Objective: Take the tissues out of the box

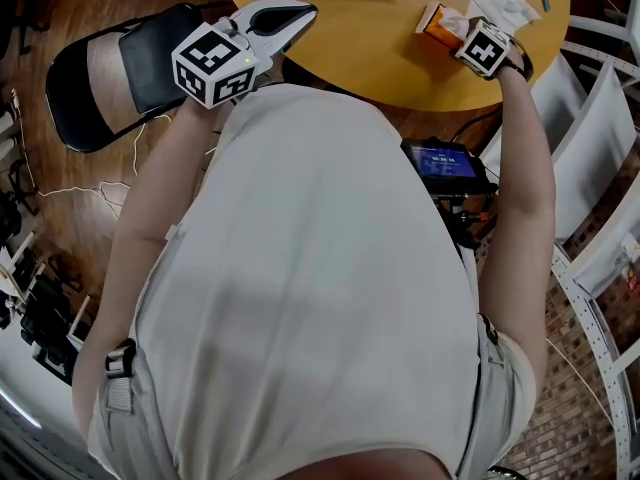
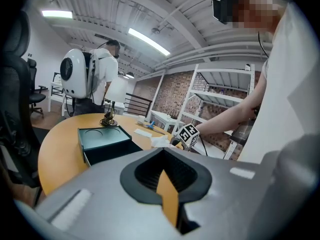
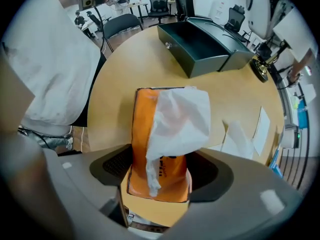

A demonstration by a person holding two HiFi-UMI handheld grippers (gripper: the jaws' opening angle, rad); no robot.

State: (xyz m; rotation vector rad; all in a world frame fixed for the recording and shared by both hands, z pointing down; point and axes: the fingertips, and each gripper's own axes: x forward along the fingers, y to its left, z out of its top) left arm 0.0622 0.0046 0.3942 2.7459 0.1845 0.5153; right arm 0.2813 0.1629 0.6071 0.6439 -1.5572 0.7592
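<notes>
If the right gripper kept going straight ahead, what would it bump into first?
Probably the orange tissue pack: it sits right between the right gripper's jaws, with a crumpled white tissue poking out.

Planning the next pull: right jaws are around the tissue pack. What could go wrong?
1. Right gripper straddles the pack; closing here may grab the pack, not the tissue.
2. Left gripper is shut at the table edge, so nothing pins the pack; a pull could drag it along.
</notes>
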